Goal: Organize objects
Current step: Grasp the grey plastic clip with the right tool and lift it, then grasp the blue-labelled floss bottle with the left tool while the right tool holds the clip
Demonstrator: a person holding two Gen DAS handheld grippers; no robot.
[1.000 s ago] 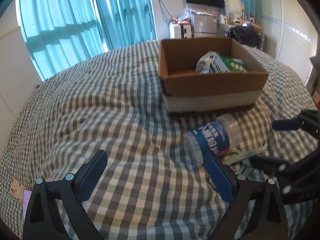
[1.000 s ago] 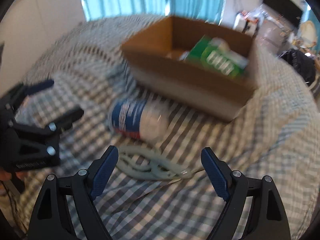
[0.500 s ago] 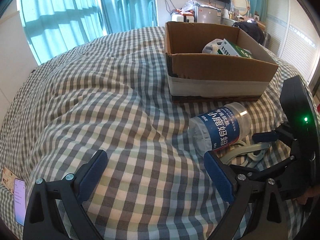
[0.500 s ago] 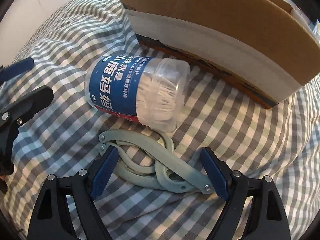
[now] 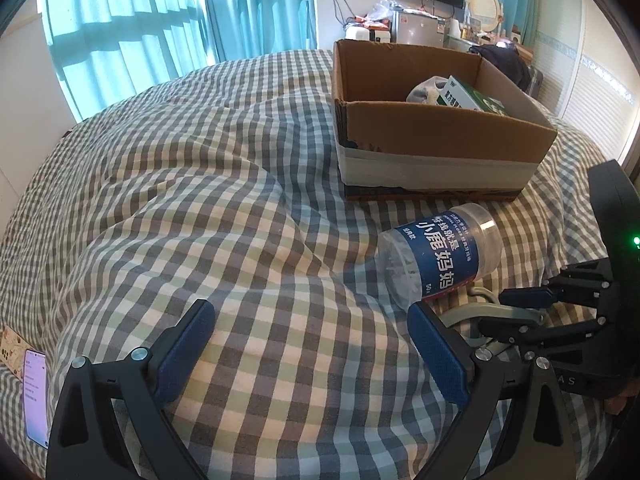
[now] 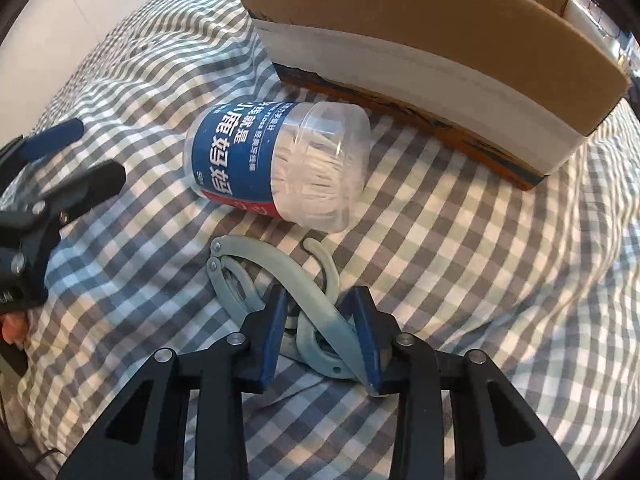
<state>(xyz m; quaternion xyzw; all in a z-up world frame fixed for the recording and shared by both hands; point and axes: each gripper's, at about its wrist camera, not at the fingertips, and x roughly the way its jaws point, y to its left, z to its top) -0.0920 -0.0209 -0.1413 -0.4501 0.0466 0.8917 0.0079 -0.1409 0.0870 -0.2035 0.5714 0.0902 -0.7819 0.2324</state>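
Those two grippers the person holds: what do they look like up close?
Each is a black plastic frame with cut-out openings and silver screws at the joints. The left gripper and the right gripper both end in two flat fingers faced with ribbed blue pads. In the left view, the right one's black body shows a small green light and faint lettering. No sleeves or cables are visible.

Two close downward views, shared bottle (image 5: 440, 256)

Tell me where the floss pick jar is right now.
The floss pick jar lies on its side on the checked bedspread, between the cardboard box and the pale folding hanger.
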